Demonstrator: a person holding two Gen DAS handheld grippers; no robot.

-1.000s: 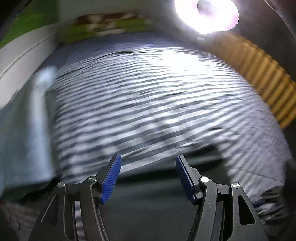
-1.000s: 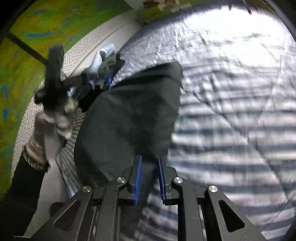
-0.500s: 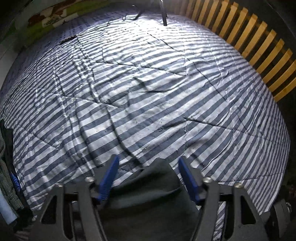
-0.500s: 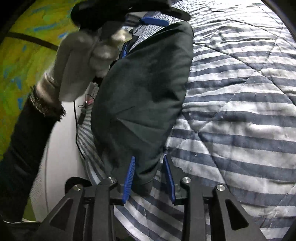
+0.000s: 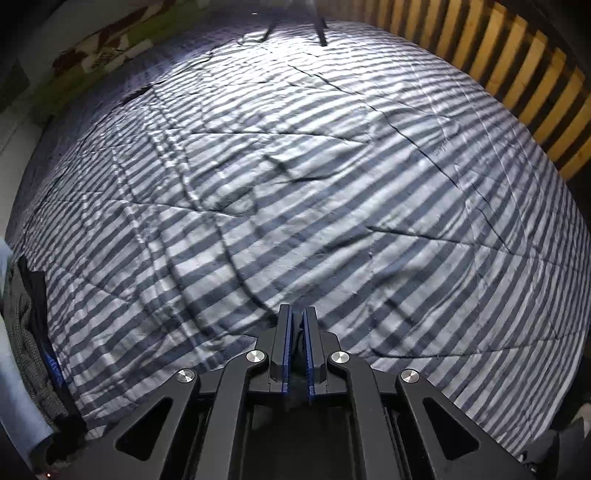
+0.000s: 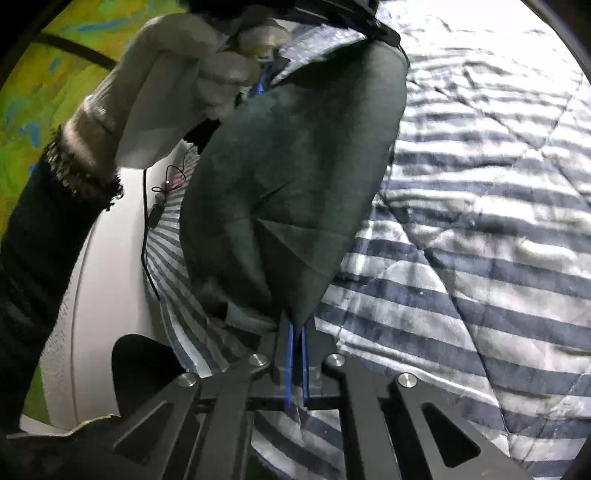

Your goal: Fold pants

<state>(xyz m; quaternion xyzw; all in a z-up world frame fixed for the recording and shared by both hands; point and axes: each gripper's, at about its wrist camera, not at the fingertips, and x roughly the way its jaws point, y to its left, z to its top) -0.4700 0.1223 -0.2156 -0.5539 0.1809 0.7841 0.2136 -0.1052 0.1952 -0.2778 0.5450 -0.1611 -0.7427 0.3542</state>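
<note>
Dark green pants hang stretched over a striped quilt in the right wrist view. At their near lower corner my right gripper is shut on the fabric. At the far top corner a gloved hand holds my left gripper, which pinches the cloth there. In the left wrist view the left gripper points steeply down at the quilt, its blue pads pressed on a dark sliver of the pants. The gripper body hides the rest of the pants in that view.
A yellow slatted wooden bed rail runs along the quilt's far right. A pile of dark and light blue clothes lies at the left edge. A thin black cable runs beside the bed over a white surface.
The left gripper swung over the quilt, took the pants' edge between its open pads, then shut on it. The right gripper's pads, loosely apart around the near corner, have shut on it.
</note>
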